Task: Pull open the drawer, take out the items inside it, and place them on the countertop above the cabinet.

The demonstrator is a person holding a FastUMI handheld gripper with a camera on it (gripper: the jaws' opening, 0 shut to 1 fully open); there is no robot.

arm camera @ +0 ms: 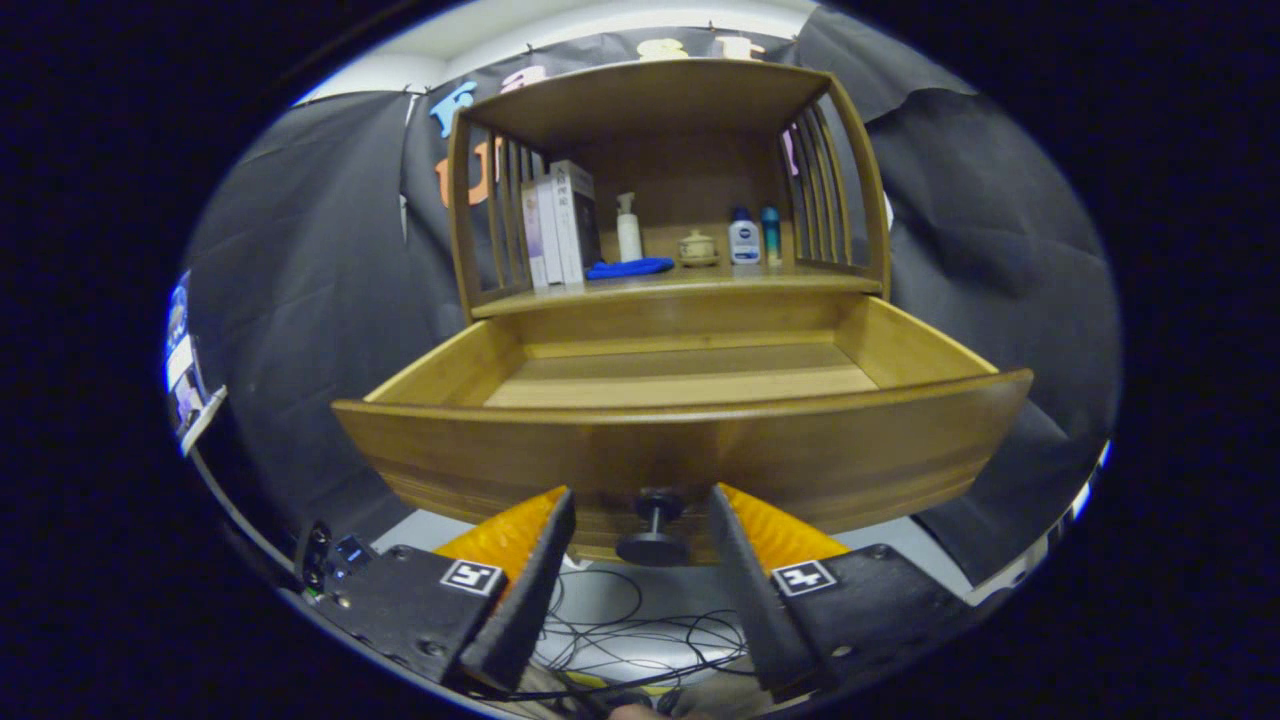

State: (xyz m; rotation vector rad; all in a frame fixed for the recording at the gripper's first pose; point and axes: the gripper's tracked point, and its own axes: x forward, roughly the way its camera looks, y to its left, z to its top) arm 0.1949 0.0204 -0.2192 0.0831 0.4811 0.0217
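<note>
Gripper view, and the drawer (690, 450) is pulled well out of the wooden cabinet (665, 200), its curved front panel right ahead of the fingers. Inside it, bare wooden floor is what can be seen; the front panel hides the nearest strip of that floor. The dark round knob (652, 525) sticks out from the middle of the front panel, and it sits between the two fingertips of the gripper (641, 505). The fingers stand wide apart, one on each side of the knob with a gap on both sides, gripping nothing.

Up on the countertop above the drawer, along its back: a row of upright boxes (560, 225) at the left end, a blue cloth (630, 267) lying just beside them near the front edge, a white pump bottle (628, 228) behind the cloth, a small lidded pot (697, 248) in the middle, then a small white bottle with a blue cap (743, 238) and a slim teal bottle (771, 235) side by side toward the right end.

Below the drawer, thin black cables (640, 630) loop across a pale floor.
</note>
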